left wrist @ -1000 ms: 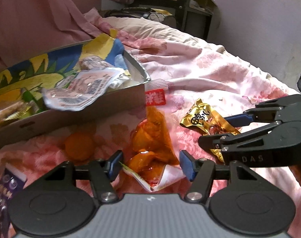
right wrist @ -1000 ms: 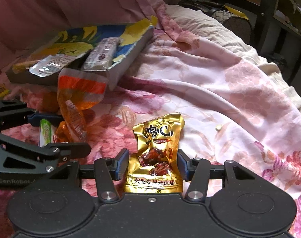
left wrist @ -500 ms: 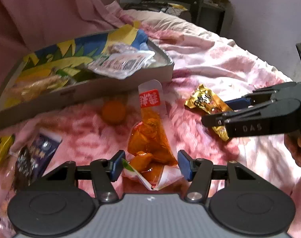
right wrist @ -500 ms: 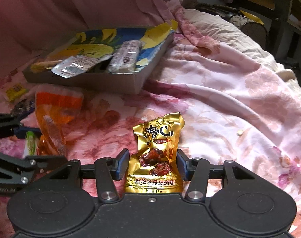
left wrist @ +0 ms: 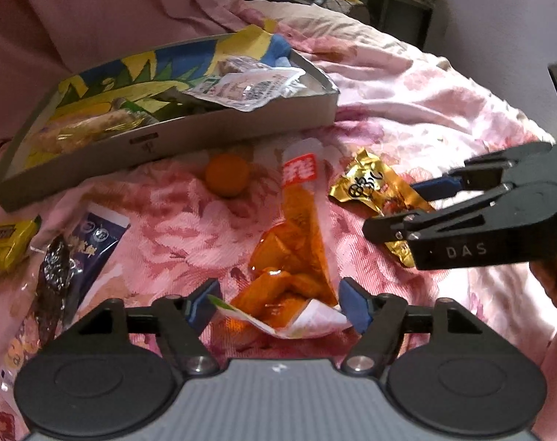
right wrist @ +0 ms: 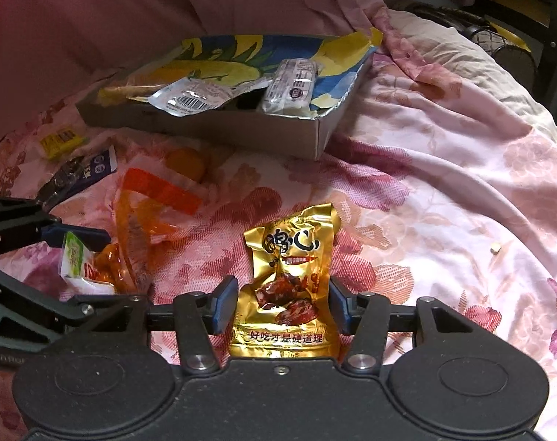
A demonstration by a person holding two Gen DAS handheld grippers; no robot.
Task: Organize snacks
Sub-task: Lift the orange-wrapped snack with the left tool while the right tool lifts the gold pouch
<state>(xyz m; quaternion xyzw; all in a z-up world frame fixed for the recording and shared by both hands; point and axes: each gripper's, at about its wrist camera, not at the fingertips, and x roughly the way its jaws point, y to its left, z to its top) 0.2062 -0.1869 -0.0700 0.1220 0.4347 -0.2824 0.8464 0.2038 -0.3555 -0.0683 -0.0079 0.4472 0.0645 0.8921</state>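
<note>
Left wrist view: the left gripper (left wrist: 278, 303) is seen with its blue pads set on either side of the lower end of an orange snack pouch (left wrist: 293, 257), which is grasped there; the pouch's red-and-white top reaches toward a grey cardboard box (left wrist: 212, 130) on the floral pink bedspread (left wrist: 418, 110). Several packets are held in the box, among them a clear barcoded packet (left wrist: 245, 90). A small orange round item (left wrist: 227, 176) lies just in front of the box wall, and a dark blue packet (left wrist: 94, 237) and a yellow packet (left wrist: 6, 244) are found near the left edge. From the right wrist view, the right gripper (right wrist: 284, 305) is seen with its pads against the two sides of a gold foil snack packet (right wrist: 291, 275), which is gripped at its middle, printed with red Chinese characters and upright between the fingers. The orange pouch is seen to its left, apart from it.
</note>
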